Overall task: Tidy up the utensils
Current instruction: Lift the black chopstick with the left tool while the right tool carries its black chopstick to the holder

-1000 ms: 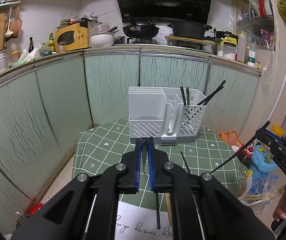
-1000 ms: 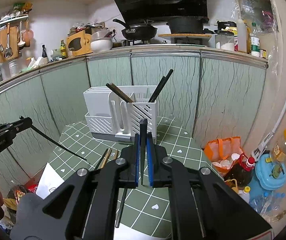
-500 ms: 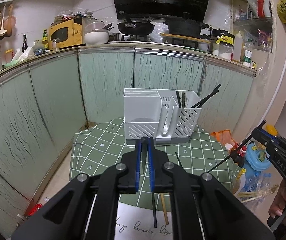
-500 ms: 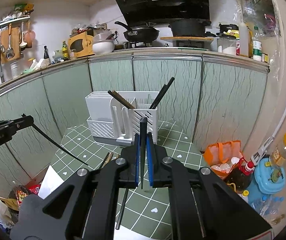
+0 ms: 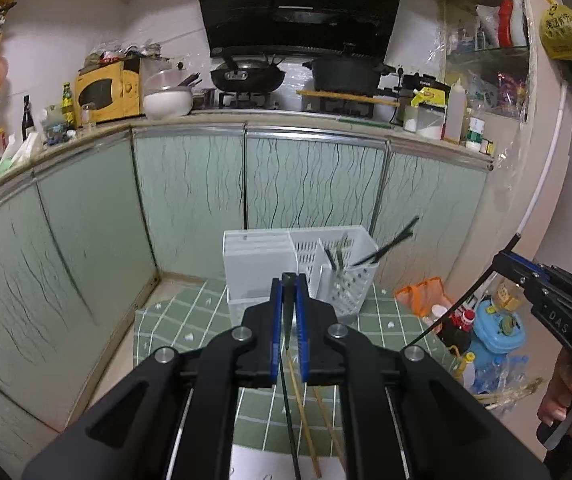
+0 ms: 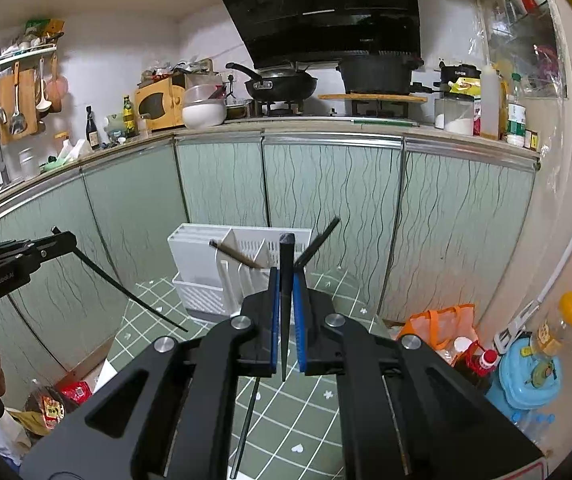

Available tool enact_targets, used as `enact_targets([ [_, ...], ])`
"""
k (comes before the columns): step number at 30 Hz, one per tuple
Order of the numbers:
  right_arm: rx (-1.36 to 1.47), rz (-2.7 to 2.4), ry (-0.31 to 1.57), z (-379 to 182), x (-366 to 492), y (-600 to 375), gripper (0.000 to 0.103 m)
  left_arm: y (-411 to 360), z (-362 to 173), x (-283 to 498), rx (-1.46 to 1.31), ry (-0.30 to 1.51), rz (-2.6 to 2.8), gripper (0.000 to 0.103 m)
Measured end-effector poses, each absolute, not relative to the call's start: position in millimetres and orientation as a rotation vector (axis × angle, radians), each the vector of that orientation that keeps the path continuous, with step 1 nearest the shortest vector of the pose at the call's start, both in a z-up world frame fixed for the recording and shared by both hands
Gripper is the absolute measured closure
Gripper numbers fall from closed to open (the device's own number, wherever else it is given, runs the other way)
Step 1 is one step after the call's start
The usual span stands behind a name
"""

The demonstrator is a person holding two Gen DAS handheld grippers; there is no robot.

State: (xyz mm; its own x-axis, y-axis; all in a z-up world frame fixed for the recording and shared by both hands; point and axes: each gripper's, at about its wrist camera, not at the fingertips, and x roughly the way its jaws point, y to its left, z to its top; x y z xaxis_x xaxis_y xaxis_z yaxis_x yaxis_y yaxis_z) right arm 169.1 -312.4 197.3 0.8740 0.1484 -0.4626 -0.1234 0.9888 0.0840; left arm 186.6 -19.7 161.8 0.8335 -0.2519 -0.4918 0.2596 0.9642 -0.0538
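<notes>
Chopsticks ride pinched in both tools: left gripper (image 5: 288,312) clamps one black chopstick (image 5: 287,320), right gripper (image 6: 286,312) another (image 6: 286,280). White caddy (image 5: 261,256) sits at twelve o'clock; its slots seem narrow, so a dangling tip could snag the rim.

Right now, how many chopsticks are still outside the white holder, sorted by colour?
Black chopsticks: 3, one in the left gripper, one in the right gripper, one on the tablecloth.
Light wooden chopsticks: 2, on the tablecloth.
Total: 5
</notes>
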Motion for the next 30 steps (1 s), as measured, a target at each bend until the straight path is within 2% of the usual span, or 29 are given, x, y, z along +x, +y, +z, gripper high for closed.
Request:
enact_targets([
  [16,0.043,0.171,0.424,270,235,-323,0.097,-41,230,247,0.042,0.469,-0.315,0.095],
  [30,0.085,0.311,0.394,267,302,-349,0.097,-53,226,310,0.073,0.476,-0.545,0.095],
])
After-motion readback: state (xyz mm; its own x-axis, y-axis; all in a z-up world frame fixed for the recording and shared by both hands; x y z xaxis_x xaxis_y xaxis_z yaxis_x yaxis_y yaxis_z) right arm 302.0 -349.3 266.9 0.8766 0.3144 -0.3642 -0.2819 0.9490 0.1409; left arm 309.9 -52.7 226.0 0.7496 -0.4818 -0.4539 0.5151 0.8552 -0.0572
